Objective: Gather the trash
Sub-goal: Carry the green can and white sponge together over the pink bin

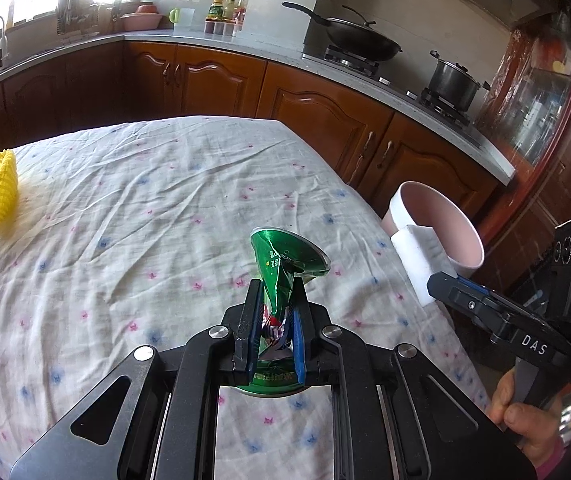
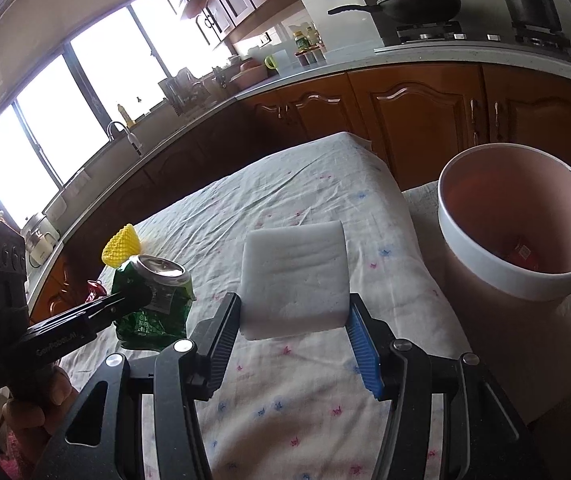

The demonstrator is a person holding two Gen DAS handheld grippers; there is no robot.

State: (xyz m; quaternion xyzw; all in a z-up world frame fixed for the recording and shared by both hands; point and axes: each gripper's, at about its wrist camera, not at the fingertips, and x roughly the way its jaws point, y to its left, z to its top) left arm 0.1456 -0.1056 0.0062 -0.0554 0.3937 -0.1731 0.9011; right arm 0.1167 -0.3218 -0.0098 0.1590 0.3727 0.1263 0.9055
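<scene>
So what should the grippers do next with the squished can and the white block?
Probably carry the white foam block over the pink bin and let go. The right gripper holds it close to the open rim, while the left gripper, pinching the crushed green can, sits farther away.

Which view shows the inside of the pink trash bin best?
The right wrist view: the pink trash bin opens toward the camera, showing its rim, inner wall and a reddish scrap at the bottom. In the left wrist view the bin is smaller, partly behind the white foam block, bottom hidden.
</scene>
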